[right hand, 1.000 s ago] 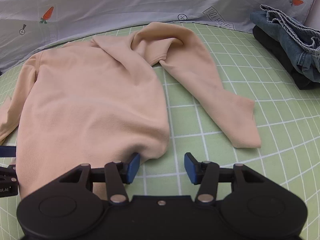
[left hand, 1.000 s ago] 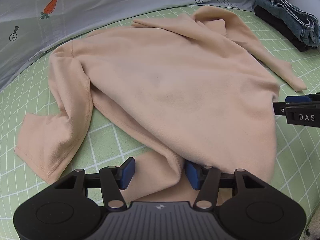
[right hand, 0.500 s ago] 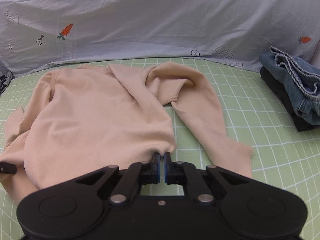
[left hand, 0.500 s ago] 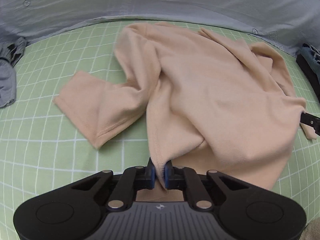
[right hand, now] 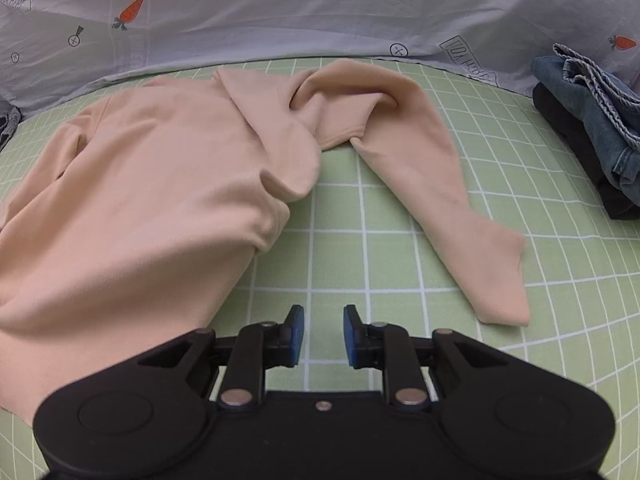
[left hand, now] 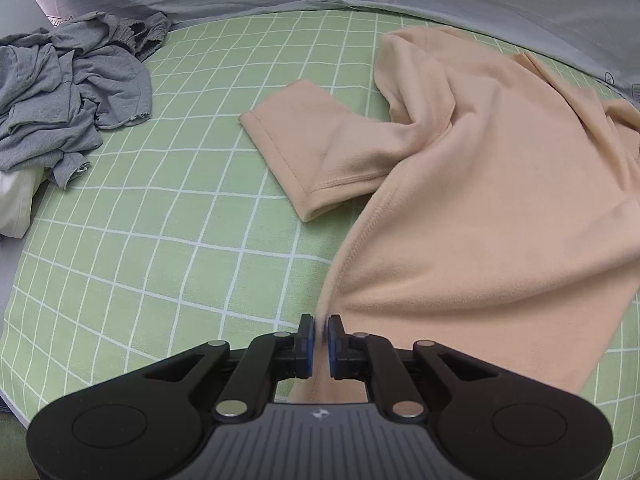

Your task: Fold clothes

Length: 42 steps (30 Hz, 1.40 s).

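Observation:
A peach long-sleeved top (left hand: 480, 184) lies spread on the green checked mat (left hand: 160, 240). My left gripper (left hand: 320, 334) is shut on the top's bottom hem corner, and the cloth runs taut from the jaws up to the right. One sleeve (left hand: 320, 148) lies folded toward the left. In the right wrist view the top (right hand: 140, 200) lies at the left, with its other sleeve (right hand: 440, 200) stretched down to the right. My right gripper (right hand: 323, 336) is open and empty over bare mat, just right of the top's side edge.
A crumpled grey garment (left hand: 68, 92) lies at the far left of the mat, with white cloth (left hand: 16, 200) below it. Folded jeans on dark clothes (right hand: 592, 120) sit at the right edge. A grey carrot-print sheet (right hand: 280, 12) rises behind the mat.
Both grippers closed on the top's hem. Then the right one opened and let go, drawing back. The left one kept hold and pulled the hem corner leftward, its view swinging left.

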Each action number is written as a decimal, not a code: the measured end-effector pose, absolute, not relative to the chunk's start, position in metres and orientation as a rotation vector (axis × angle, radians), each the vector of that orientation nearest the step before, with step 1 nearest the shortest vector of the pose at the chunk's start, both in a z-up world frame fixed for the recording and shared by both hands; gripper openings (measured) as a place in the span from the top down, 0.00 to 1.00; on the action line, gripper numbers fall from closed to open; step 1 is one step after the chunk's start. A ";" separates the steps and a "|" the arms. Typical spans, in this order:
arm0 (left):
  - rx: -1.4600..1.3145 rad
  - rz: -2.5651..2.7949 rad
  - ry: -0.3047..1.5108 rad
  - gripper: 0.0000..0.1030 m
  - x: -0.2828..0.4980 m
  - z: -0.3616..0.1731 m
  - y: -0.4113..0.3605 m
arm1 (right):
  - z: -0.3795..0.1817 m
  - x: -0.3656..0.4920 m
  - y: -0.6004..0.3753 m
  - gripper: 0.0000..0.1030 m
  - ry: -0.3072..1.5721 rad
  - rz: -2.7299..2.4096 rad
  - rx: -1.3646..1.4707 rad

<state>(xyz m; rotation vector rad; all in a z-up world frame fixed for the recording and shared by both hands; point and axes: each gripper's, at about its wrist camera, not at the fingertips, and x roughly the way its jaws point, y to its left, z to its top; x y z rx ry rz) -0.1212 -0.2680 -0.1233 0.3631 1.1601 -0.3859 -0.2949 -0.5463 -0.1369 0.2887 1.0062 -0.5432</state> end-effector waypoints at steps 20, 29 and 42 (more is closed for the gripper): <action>0.309 -0.381 1.242 0.87 -0.117 -0.136 -0.262 | -0.137 -0.174 -0.469 0.70 0.862 -0.359 0.044; 0.307 -0.380 1.229 0.87 -0.116 -0.134 -0.262 | -0.124 -0.207 -0.477 0.96 0.852 -0.373 0.099; 0.348 -0.432 1.202 0.87 -0.126 -0.134 -0.262 | -0.110 -0.323 -0.529 0.63 0.948 -0.604 0.375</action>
